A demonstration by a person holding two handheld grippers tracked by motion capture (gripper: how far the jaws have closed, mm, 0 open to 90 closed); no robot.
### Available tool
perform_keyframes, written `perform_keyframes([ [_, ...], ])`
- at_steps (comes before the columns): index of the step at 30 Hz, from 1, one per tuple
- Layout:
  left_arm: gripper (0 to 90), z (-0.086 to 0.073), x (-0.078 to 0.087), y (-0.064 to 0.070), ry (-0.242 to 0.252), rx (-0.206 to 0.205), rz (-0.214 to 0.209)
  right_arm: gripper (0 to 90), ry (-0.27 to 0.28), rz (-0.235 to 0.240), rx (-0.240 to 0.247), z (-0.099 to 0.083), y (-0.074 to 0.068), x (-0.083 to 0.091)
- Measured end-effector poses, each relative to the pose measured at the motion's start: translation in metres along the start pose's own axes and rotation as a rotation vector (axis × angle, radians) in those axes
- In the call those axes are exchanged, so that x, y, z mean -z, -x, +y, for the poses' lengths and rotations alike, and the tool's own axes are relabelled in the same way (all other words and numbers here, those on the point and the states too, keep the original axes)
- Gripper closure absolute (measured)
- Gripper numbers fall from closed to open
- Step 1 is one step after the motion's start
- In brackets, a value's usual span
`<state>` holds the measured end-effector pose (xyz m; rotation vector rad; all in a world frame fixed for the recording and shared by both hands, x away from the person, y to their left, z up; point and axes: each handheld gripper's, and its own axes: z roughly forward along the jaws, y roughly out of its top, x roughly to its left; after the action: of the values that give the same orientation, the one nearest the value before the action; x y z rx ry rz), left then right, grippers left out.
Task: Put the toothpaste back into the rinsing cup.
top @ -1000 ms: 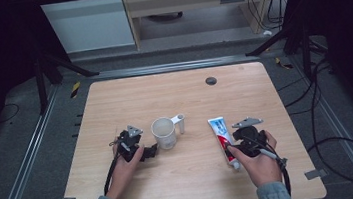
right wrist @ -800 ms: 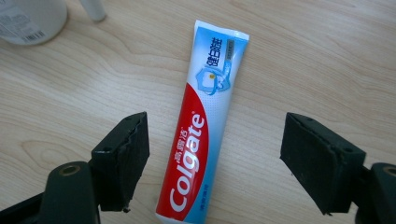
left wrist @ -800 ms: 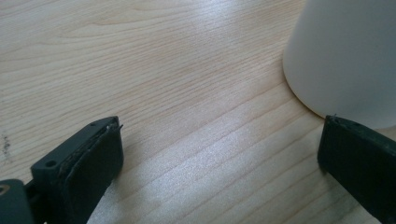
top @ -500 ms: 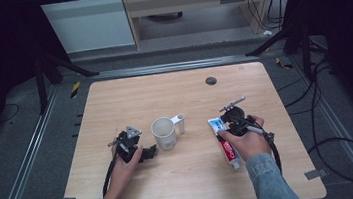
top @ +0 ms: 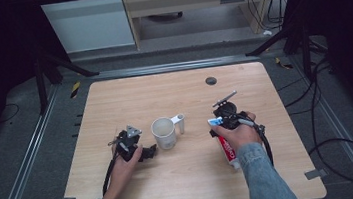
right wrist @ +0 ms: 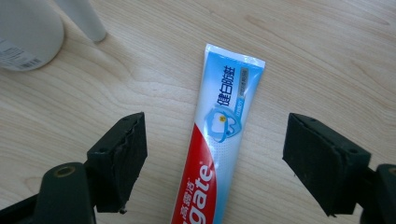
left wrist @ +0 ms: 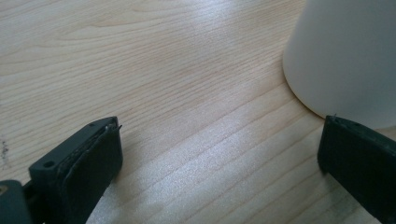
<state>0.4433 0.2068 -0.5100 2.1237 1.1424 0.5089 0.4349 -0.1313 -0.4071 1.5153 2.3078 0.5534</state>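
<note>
Black jaws of the right gripper [right wrist: 215,163] spread wide, straddling a red, white and blue toothpaste tube [right wrist: 217,140] lying flat on the wooden table [top: 173,90], seemingly not touching it. Long axis along the jaws, crimped end pointing away, right of the white mug [top: 164,133]. Left gripper [left wrist: 219,172] wide open, holding nothing, just beside the mug.

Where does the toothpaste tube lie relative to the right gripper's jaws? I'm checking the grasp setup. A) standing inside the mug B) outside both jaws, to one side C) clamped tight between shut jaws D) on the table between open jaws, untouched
D: in the right gripper view the tube lies flat on the table between the right gripper's wide-open jaws, with bare wood showing on both sides of it.
</note>
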Motion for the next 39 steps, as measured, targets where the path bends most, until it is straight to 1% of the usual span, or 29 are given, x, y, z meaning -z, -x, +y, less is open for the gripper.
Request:
perform_keyframes([
  [1, 0.0, 0.0, 0.0, 0.0, 0.0, 0.0, 0.0, 24.9, -0.002, 0.006, -0.003, 0.001, 0.0, -0.001],
  [2, 0.0, 0.0, 0.0, 0.0, 0.0, 0.0, 0.0, 24.9, -0.002, 0.006, -0.003, 0.001, 0.0, -0.001],
  [3, 0.0, 0.0, 0.0, 0.0, 0.0, -0.002, -0.002, 27.0, -0.02, 0.029, -0.005, 0.002, 0.0, -0.002],
  [5, 0.0, 0.0, 0.0, 0.0, 0.0, -0.004, -0.003, 29.2, -0.036, 0.027, 0.012, 0.003, -0.001, -0.003],
  [7, 0.0, 0.0, 0.0, 0.0, 0.004, 0.0, -0.004, 29.2, -0.041, 0.025, 0.013, 0.004, -0.001, -0.004],
  [8, 0.0, -0.001, 0.001, 0.0, 0.006, -0.004, -0.009, 30.0, -0.043, 0.01, 0.008, 0.004, -0.001, -0.004],
  [9, 0.0, -0.002, 0.002, -0.001, 0.002, -0.011, -0.012, 30.0, -0.044, 0.006, 0.013, 0.004, 0.0, -0.004],
  [11, 0.0, -0.004, 0.004, -0.001, 0.0, -0.013, -0.015, 30.7, -0.032, 0.005, -0.004, 0.004, 0.001, -0.002],
  [13, 0.0, -0.005, 0.005, -0.002, 0.0, -0.014, -0.016, 29.8, -0.031, 0.008, -0.001, 0.005, 0.001, -0.004],
  [16, 0.0, -0.008, 0.008, -0.002, 0.002, -0.015, -0.015, 27.5, -0.044, 0.03, -0.014, 0.009, 0.0, -0.01],
  [18, 0.0, -0.009, 0.008, -0.003, 0.002, -0.016, -0.017, 26.3, -0.055, 0.044, -0.005, 0.013, -0.003, -0.018],
  [21, 0.0, -0.009, 0.009, -0.003, 0.003, -0.013, -0.018, 26.0, -0.075, 0.037, 0.001, 0.017, -0.005, -0.027],
  [23, 0.0, -0.009, 0.009, -0.003, 0.003, -0.012, -0.017, 26.5, -0.094, 0.012, 0.01, 0.018, -0.004, -0.033],
  [25, 0.0, -0.009, 0.009, -0.003, 0.001, -0.015, -0.019, 27.3, -0.111, 0.005, -0.004, 0.017, -0.001, -0.037],
  [28, 0.0, -0.01, 0.009, -0.003, 0.006, -0.013, -0.021, 29.0, -0.133, 0.015, -0.035, 0.015, 0.003, -0.045],
  [29, 0.0, -0.01, 0.009, -0.003, 0.003, -0.017, -0.022, 29.5, -0.141, 0.015, -0.035, 0.014, 0.004, -0.048],
  [31, 0.0, -0.01, 0.009, -0.003, 0.006, -0.013, -0.022, 30.3, -0.159, 0.025, -0.047, 0.013, 0.006, -0.052],
  [32, 0.0, -0.01, 0.009, -0.003, 0.005, -0.013, -0.021, 30.6, -0.169, 0.021, -0.041, 0.013, 0.006, -0.054],
  [35, 0.0, -0.01, 0.009, -0.003, 0.005, -0.013, -0.022, 31.3, -0.186, 0.027, -0.046, 0.014, 0.007, -0.06],
  [39, 0.0, -0.01, 0.009, -0.003, 0.005, -0.013, -0.023, 31.3, -0.213, 0.018, -0.051, 0.015, 0.007, -0.067],
])
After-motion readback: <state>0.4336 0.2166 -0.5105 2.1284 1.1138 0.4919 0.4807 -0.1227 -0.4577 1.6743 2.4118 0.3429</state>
